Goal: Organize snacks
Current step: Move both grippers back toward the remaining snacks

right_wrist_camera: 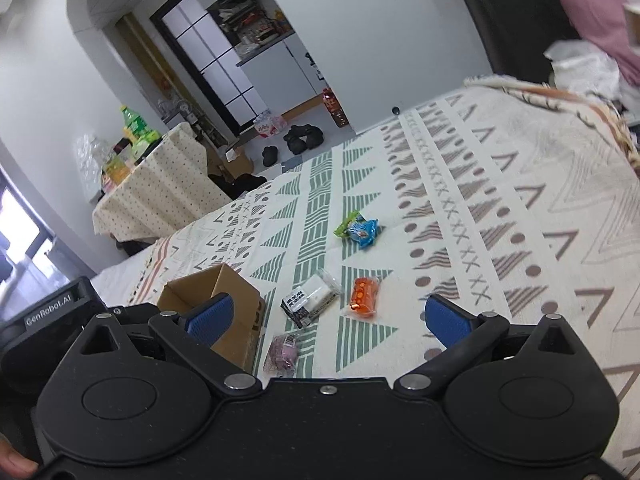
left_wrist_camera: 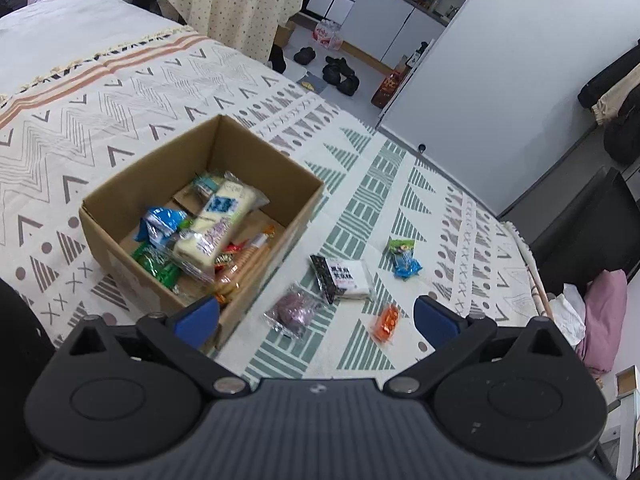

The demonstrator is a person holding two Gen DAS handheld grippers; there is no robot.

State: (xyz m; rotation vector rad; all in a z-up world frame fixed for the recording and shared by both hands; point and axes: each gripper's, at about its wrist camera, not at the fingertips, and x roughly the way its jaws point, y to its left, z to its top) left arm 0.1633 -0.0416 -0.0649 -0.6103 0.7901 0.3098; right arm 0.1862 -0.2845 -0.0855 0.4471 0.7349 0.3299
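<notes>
Bed [left_wrist_camera: 120, 92], covered by a cream spread printed with green and brown triangles, crosses and zigzags; carries everything listed below.

Cardboard box [left_wrist_camera: 256, 152], open-topped, toward the bed's middle, set in from the far edge that faces the shoes on the floor. Filled with wrapped snacks: two long pale bars [left_wrist_camera: 216, 224] lying on top, blue packet [left_wrist_camera: 160, 228] and green packet [left_wrist_camera: 156, 266] along the near-left wall, orange and red wrappers against the near-right wall.

Left tool [left_wrist_camera: 316, 316], fully spread, blue pads wide apart, nothing gripped; one pad over the box's near corner, the other above bare spread. Right tool [right_wrist_camera: 326, 320], likewise fully spread and empty; one pad in front of the box [right_wrist_camera: 224, 280], the other over the brown-patterned band.

Loose snacks, all outside the box, on the green-striped band beside its near-right wall, toward the edge where the pink cloth lies:
- Black-and-white packet [left_wrist_camera: 344, 276] [right_wrist_camera: 310, 300], largest, flat.
- Purple packet [left_wrist_camera: 294, 310] [right_wrist_camera: 282, 352], nearest the box, just beside the black-and-white one.
- Blue-and-green packet [left_wrist_camera: 404, 258] [right_wrist_camera: 360, 230], farthest from the box, well apart from the rest.
- Orange packet [left_wrist_camera: 386, 320] [right_wrist_camera: 364, 294], smallest, near the black-and-white one, not touching.
</notes>
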